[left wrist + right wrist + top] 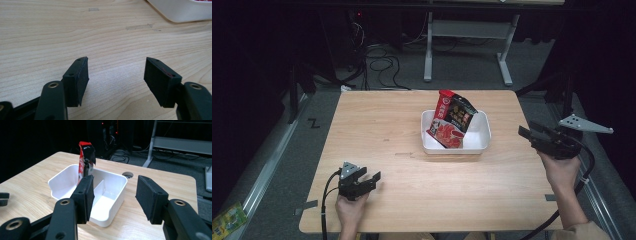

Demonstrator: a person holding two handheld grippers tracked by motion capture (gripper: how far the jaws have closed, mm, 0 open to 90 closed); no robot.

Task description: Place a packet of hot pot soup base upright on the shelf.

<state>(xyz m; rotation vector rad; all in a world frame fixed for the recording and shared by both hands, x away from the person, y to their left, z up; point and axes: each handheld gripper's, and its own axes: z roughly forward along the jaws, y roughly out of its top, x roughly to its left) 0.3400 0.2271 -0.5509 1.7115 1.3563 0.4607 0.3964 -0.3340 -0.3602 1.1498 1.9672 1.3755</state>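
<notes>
On the pale wooden surface [387, 125], the left hand-held gripper [371, 179] rested near the front left corner, gripped by the person's left hand [349, 205], its jaws spread wide with only bare wood between them. Toward the middle right stood a white rectangular plastic bin [479, 137] with an inner divider; two red-and-black snack packets [454, 117] leaned upright in its left compartment, tops rising above the rim, while the right compartment held nothing. Farther right, at the surface's right edge, the right hand-held gripper [524, 131] hovered above the wood, pointed at the bin and near it but not touching it, jaws spread apart and holding nothing.
</notes>
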